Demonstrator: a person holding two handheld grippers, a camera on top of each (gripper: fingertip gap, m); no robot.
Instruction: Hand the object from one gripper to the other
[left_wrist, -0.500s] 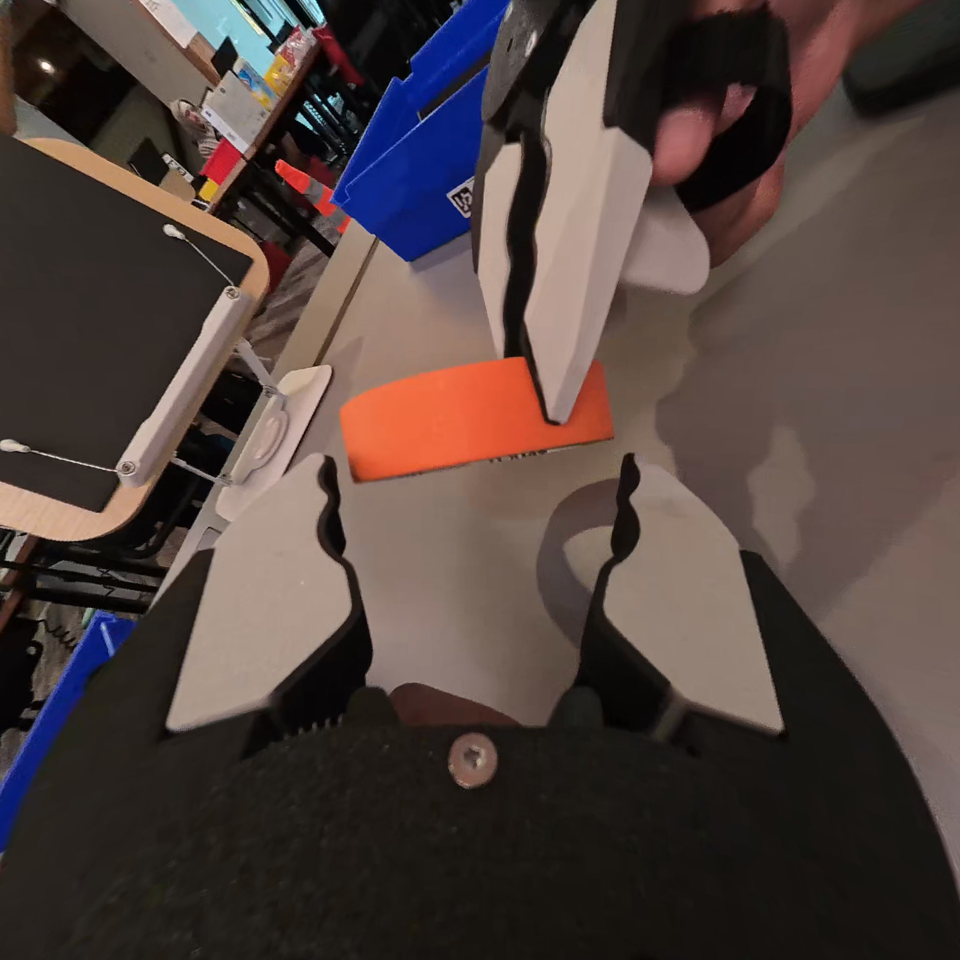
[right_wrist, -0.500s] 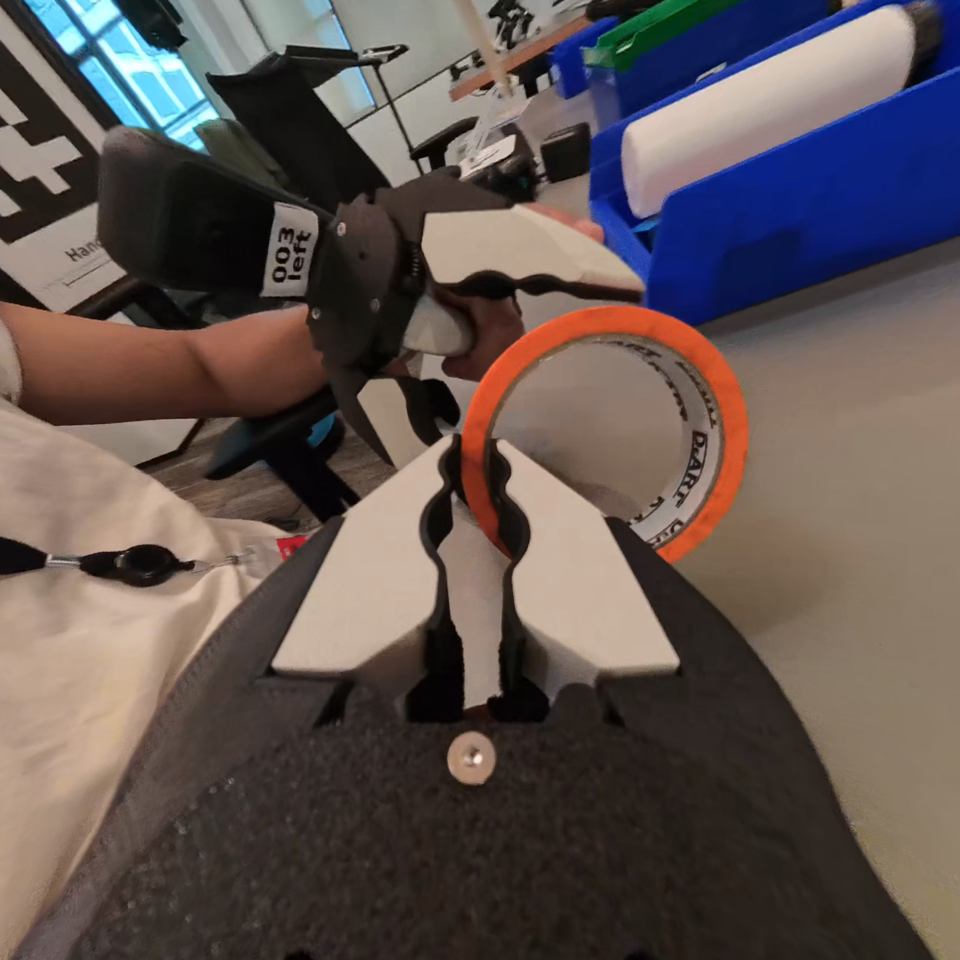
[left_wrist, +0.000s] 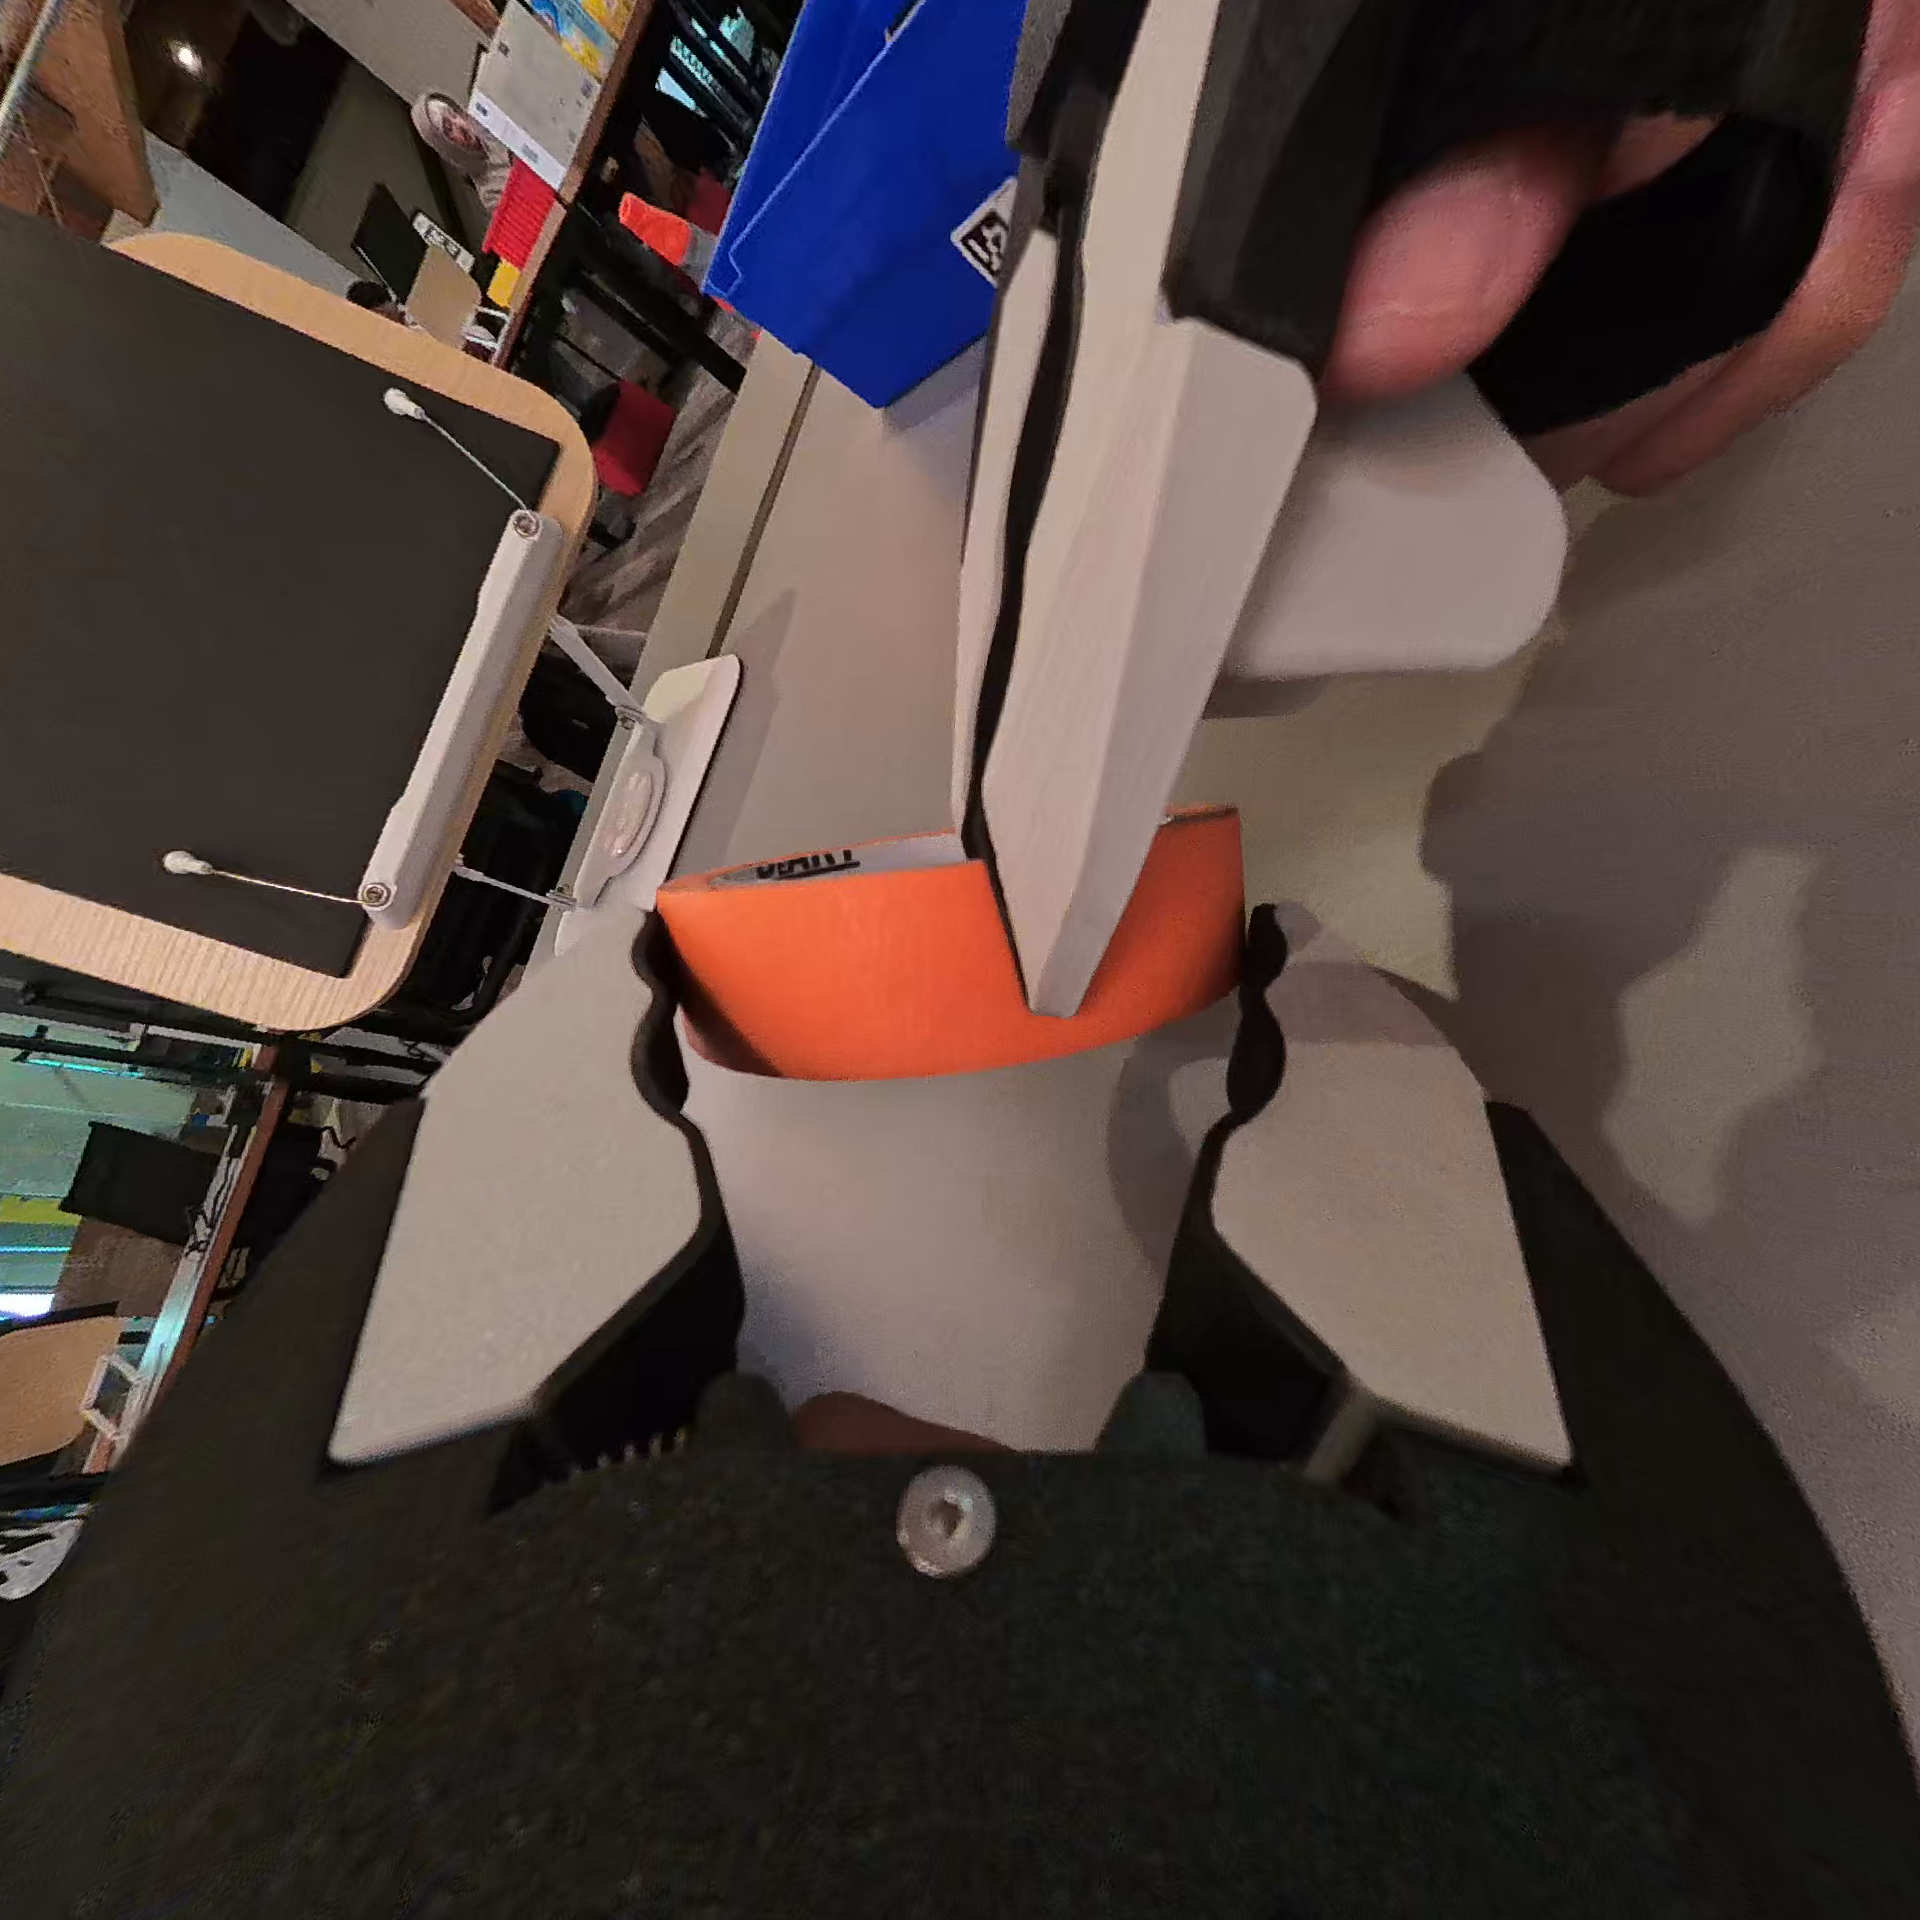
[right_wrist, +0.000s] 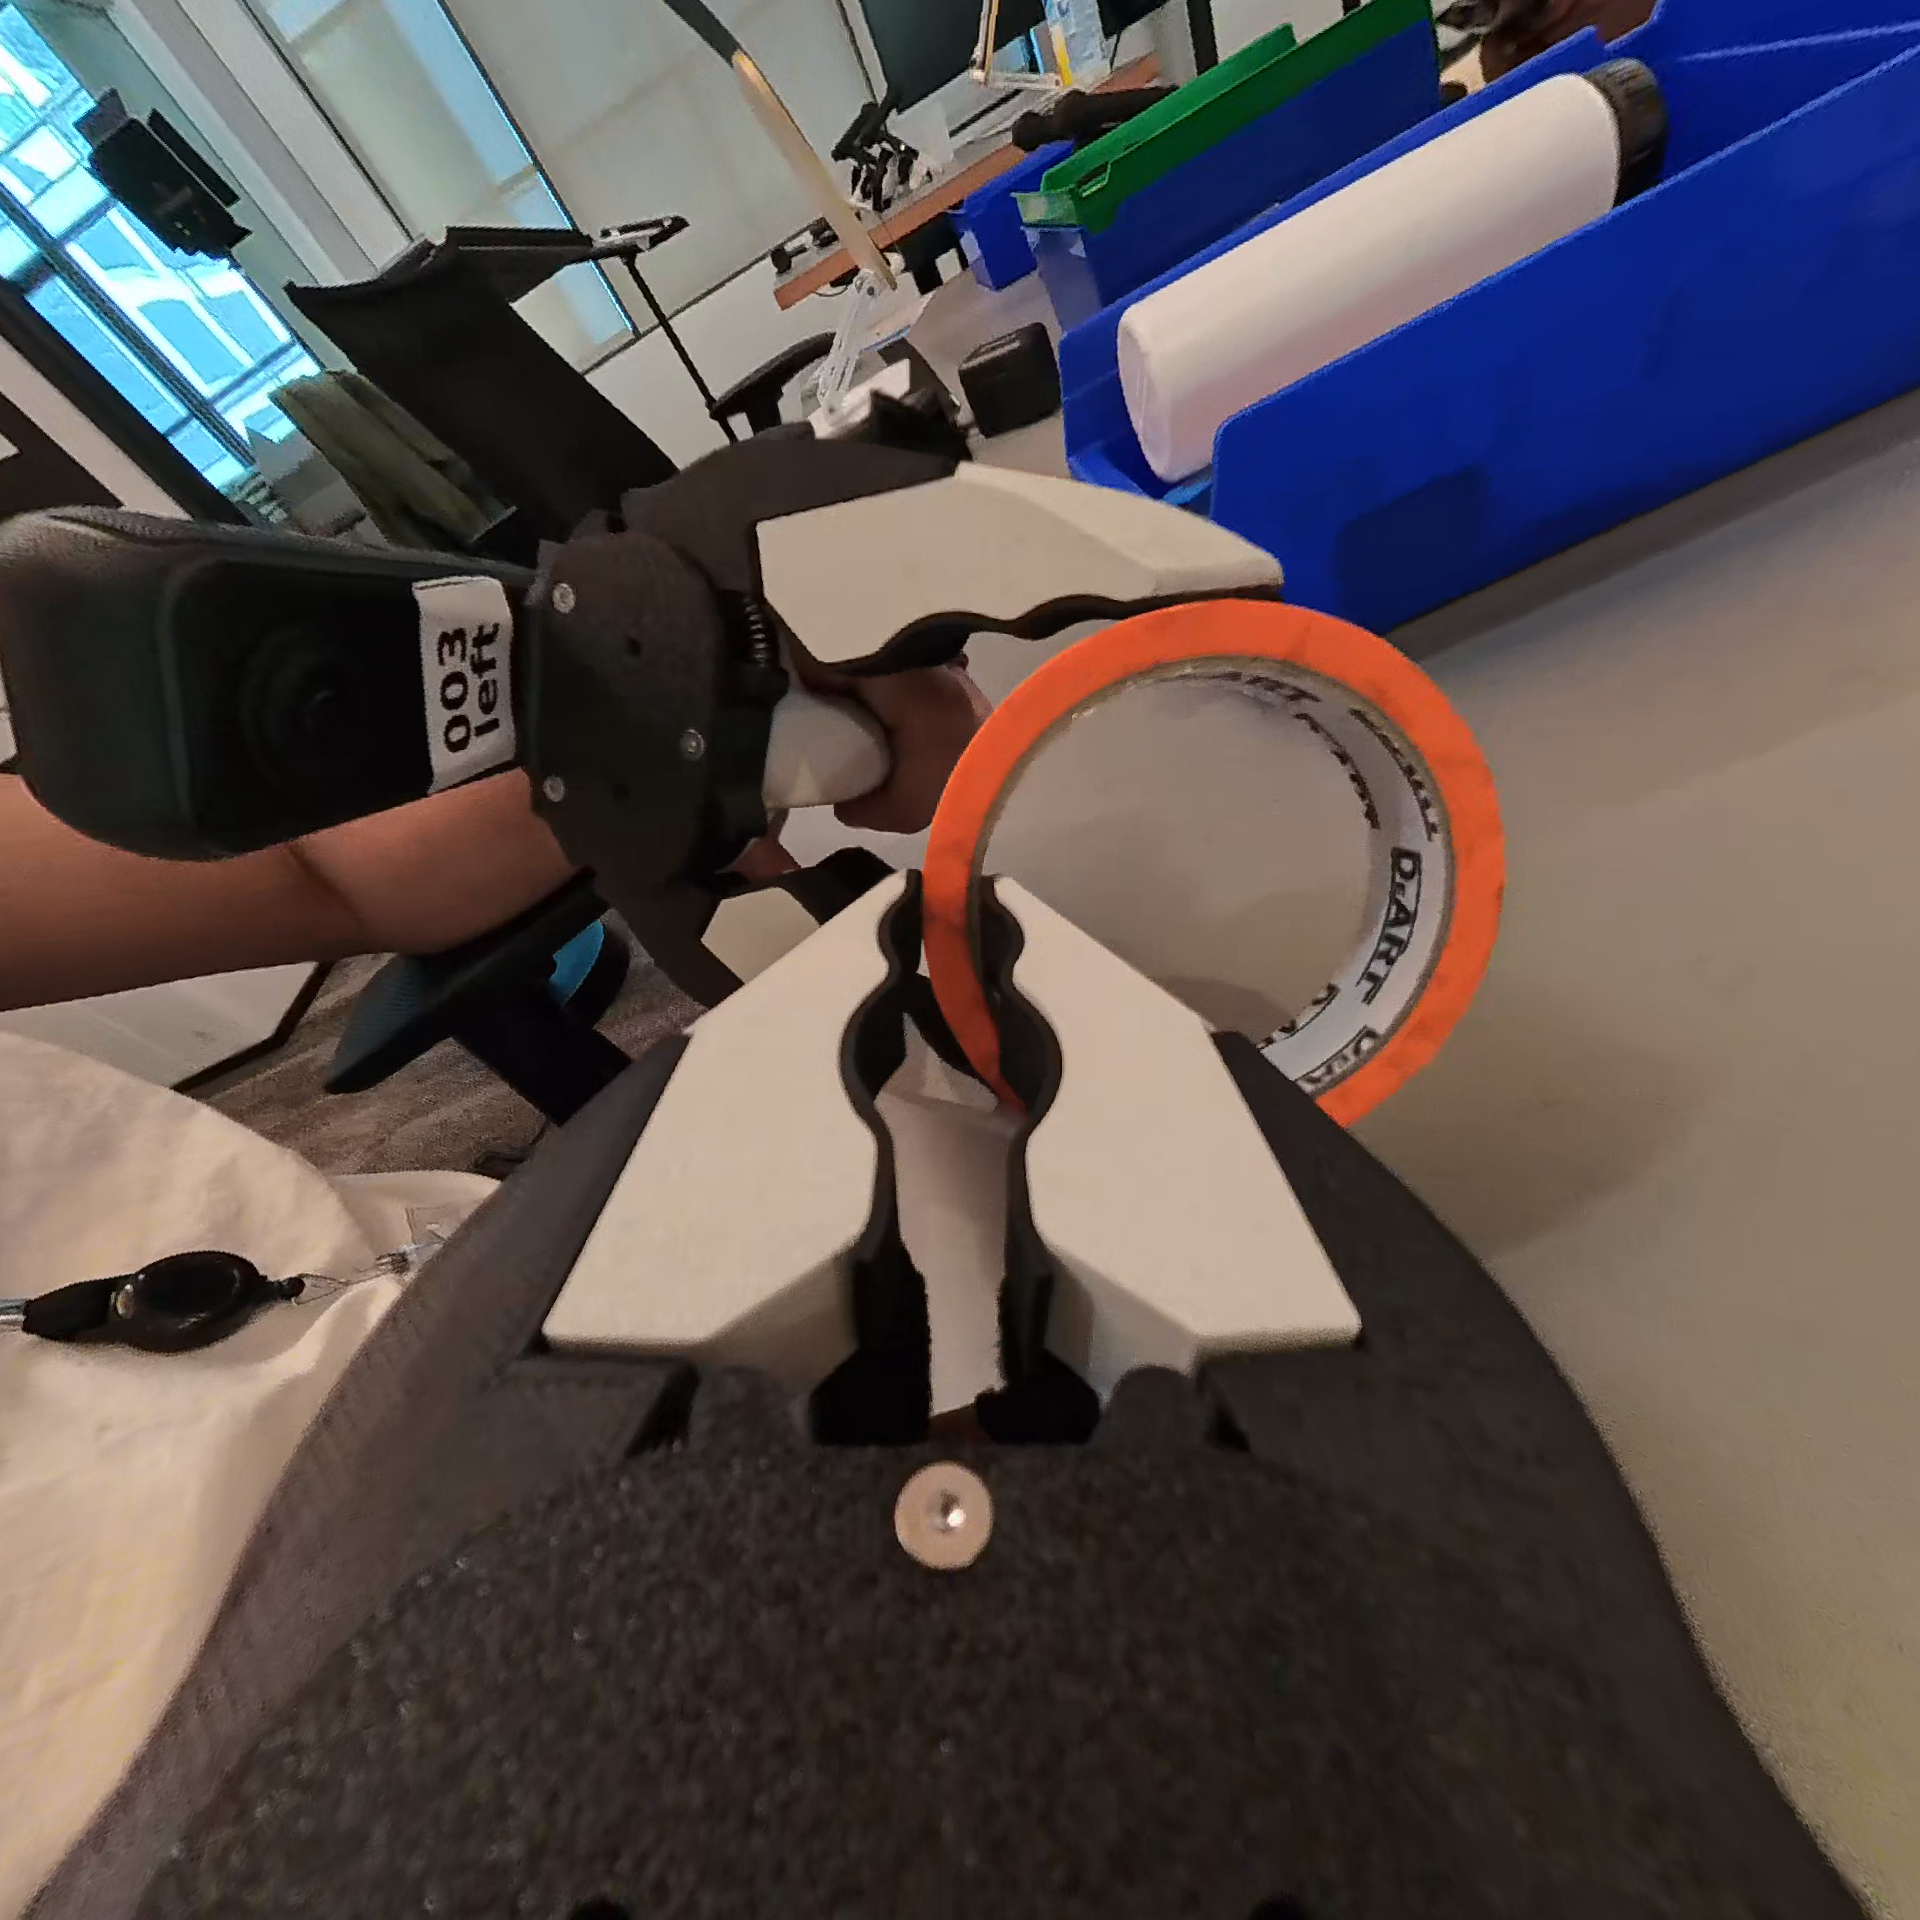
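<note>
left gripper (left_wrist: 951, 977) has moved in, now straddling the orange tape (left_wrist: 883, 977)

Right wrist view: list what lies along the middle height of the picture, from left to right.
Left gripper, held by a hand → orange tape roll, pinched at its near rim by the right gripper → grey tabletop.

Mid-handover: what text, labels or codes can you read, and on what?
Not quoting any wording; carriers only.
Black print: inner core of the orange tape roll.
White sticker: left gripper body.
Black-and-white code tag: blue bin.
Shelf labels behind: too small to read.
</note>
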